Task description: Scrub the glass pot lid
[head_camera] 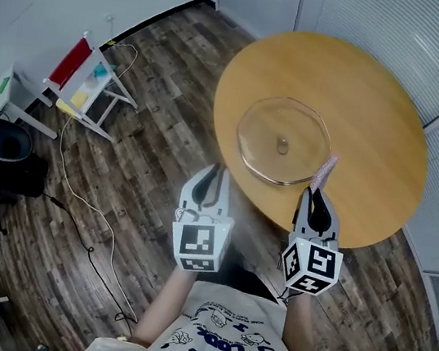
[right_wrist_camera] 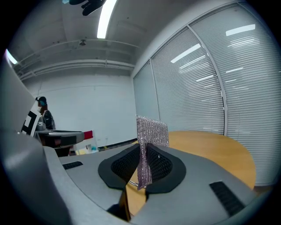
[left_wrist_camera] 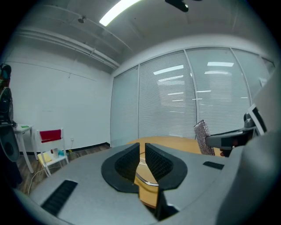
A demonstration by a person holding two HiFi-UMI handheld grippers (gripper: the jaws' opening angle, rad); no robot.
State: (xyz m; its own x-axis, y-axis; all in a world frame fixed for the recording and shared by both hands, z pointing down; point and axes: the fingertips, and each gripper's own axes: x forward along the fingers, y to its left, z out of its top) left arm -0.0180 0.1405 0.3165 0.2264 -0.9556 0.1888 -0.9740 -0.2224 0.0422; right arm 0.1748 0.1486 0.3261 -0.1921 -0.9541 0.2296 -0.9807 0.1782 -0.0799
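At the far left, a small white folding stand (head_camera: 85, 85) with a red panel sits on the wood floor (head_camera: 142, 191), well apart from the work and no part of it. The left claw (head_camera: 212, 174) hangs just short of the near edge of the round table (head_camera: 380, 97). Its jaws are pressed together with nothing between them. I judge it is kept free to steady the lid once scrubbing starts, since a lid lying loose would slide under a push.

The glass pot lid (head_camera: 263, 132) lies flat on the table, knob (head_camera: 282, 146) up, toward the near edge, so both claws can reach it without stretching.

The right claw (head_camera: 315, 196) pinches a silvery mesh scouring cloth (head_camera: 322, 171) by its lower end, leaving the larger part standing upright beyond the jaw tips. That free part is what can rub the glass. The cloth's tip sits at the lid's near right rim, though I cannot tell whether it touches. Scrubbing looks not yet begun.
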